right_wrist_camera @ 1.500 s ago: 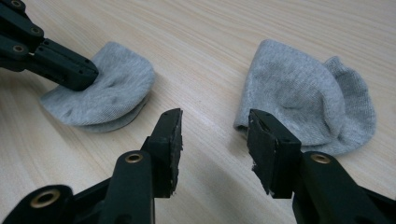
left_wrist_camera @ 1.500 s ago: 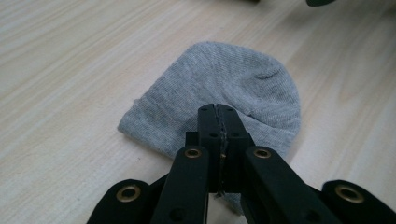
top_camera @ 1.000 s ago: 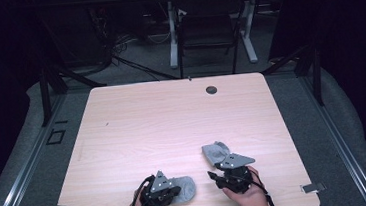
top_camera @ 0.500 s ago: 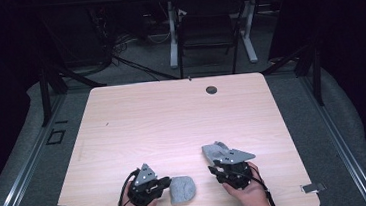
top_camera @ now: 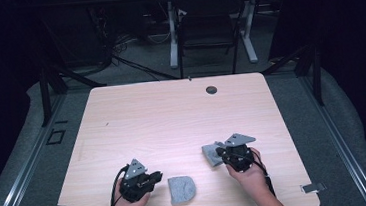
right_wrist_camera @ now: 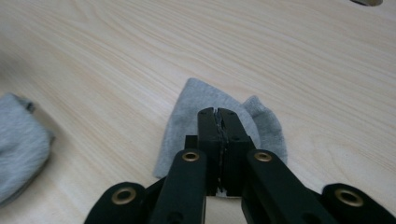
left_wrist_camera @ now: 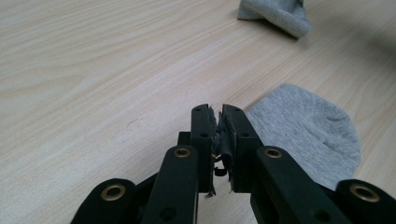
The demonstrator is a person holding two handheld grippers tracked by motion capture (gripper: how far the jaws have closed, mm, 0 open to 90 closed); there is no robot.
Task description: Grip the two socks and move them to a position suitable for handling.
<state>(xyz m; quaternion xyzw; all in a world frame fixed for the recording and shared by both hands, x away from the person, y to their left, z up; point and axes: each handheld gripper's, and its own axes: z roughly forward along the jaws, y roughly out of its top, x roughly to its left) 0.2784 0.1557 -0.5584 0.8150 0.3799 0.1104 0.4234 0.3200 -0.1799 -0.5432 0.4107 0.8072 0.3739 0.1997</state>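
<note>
High view | two grey socks [top_camera: 182, 189] on table [top_camera: 172, 119] | no legible writing

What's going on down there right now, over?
Left gripper shut, holding nothing, beside the near grey sock. Right gripper shut, over the second grey sock; grip unclear. Nothing else on the table.
</note>
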